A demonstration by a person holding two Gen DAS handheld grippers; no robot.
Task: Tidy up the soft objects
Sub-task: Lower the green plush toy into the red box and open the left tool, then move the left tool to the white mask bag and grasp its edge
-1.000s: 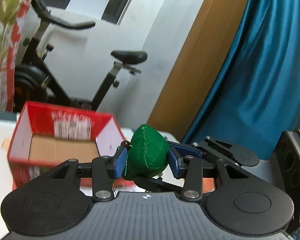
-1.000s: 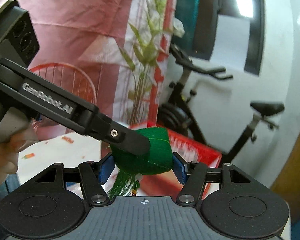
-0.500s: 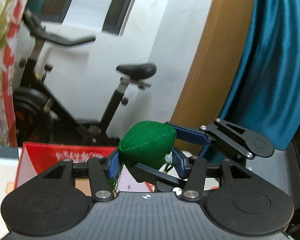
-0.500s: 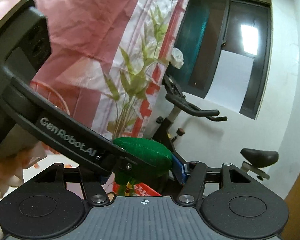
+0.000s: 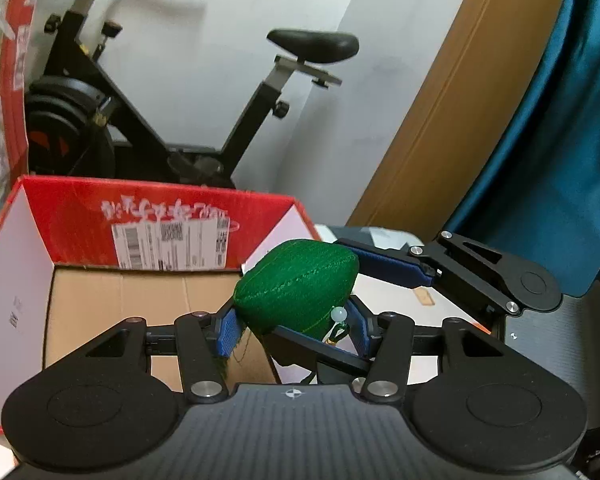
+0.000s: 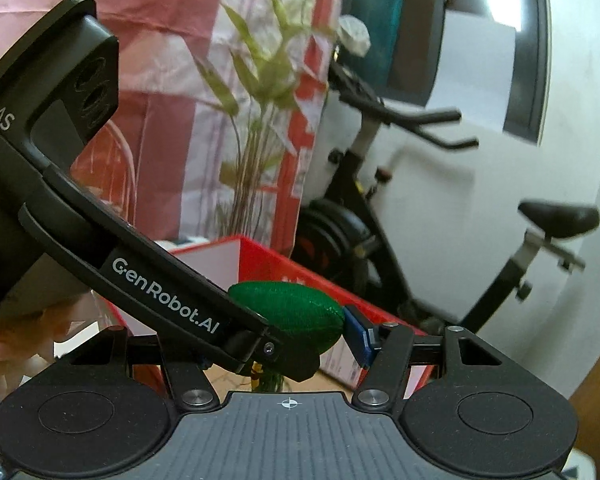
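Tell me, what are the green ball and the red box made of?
Green ball: looks like stitched felt or cloth, matte, with seam lines showing; probably stuffed. Red box: cardboard, with plain brown flaps inside and a glossy red printed outside.

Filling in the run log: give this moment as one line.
object: green pouch | left tongs: gripping pouch | right tongs: gripping pouch | position: above open red box | box: nothing visible inside

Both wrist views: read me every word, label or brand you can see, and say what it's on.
"GenRobot.AI": white lettering on the left gripper arm.
"DAS": on that gripper's body; the smaller print under it is unreadable.
Red box: white scrawl and shipping label with barcodes, all too blurred to read.
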